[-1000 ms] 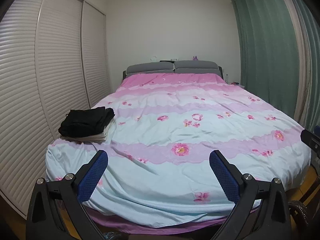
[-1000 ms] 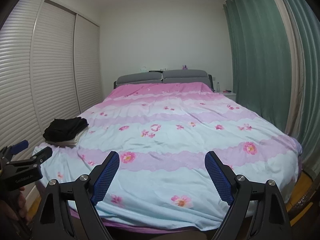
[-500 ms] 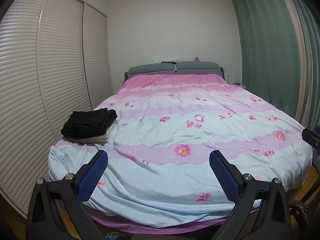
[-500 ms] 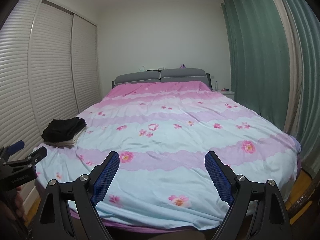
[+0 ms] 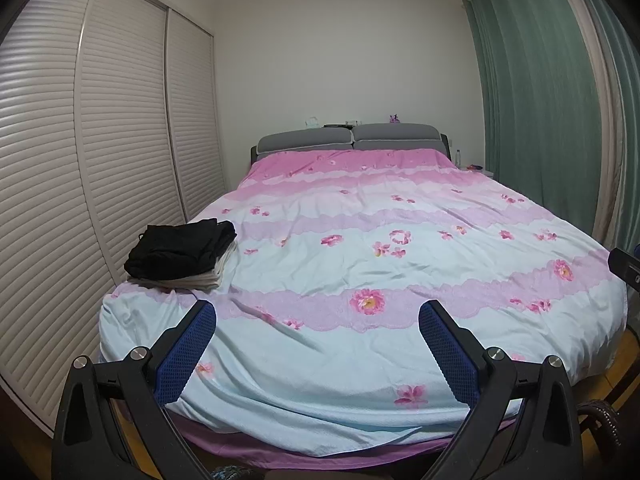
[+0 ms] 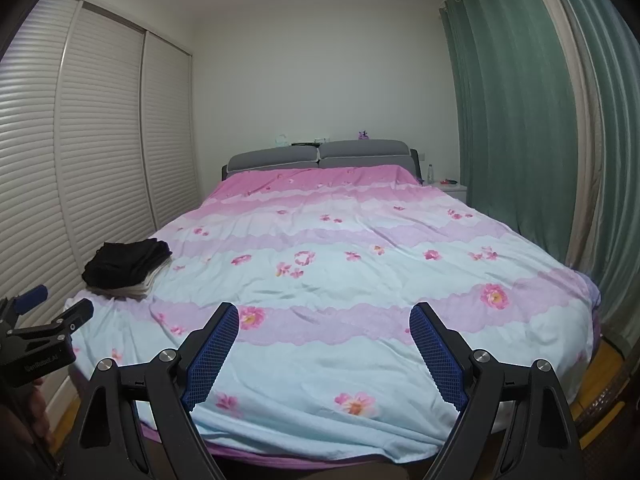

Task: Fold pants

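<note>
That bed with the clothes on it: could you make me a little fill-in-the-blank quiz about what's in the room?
1. The folded stack on the bed has a ____ garment on top.
2. The curtains are ____.
3. Both the left gripper and right gripper hold ____.
4. The stack lies on the side nearer the ____ doors.

Missing words: black; green; nothing; slatted

Left gripper (image 5: pixel 318 316) over the foot of a flowered bed (image 5: pixel 400 272)

Its jaws stand wide apart with nothing between them, blue pads (image 5: pixel 186 356) facing inward; a stack of folded clothes (image 5: pixel 180 254), black pants (image 5: pixel 180 246) on top of pale pieces, lies at the bed's near left corner; slatted wardrobe doors (image 5: pixel 100 160) line the left wall; green curtains (image 5: pixel 540 100) hang on the right; grey headboard cushions (image 5: pixel 348 140) sit at the far end.
</note>
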